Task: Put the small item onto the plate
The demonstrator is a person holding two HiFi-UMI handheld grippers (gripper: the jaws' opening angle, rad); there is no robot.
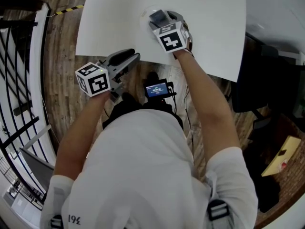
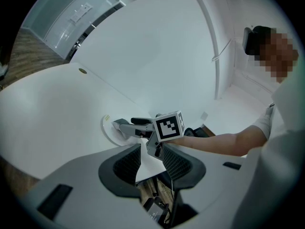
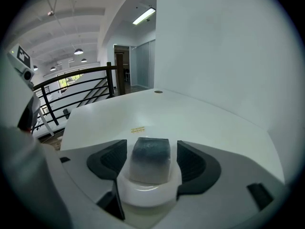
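A small grey block (image 3: 150, 159) rests on a small white plate (image 3: 147, 191) near the white table's front edge (image 1: 200, 32). My right gripper (image 3: 152, 148) stands open around the block, its dark pads (image 3: 112, 161) close beside it on either side with thin gaps. The head view shows the same gripper (image 1: 161, 16) over the plate (image 1: 144, 16). My left gripper (image 1: 132, 57) hovers off the table's near edge, to the left of the plate. Its jaws stand narrowly apart with nothing between them (image 2: 151, 149), and it looks at the right gripper and plate (image 2: 109, 130).
A black stair railing (image 1: 19, 80) runs along the left over the wood floor. A small screen device (image 1: 156, 89) hangs at the person's chest. A dark chair (image 1: 257, 80) and a yellow box (image 1: 281, 156) sit to the right. A yellow label (image 3: 138, 130) lies on the table beyond the plate.
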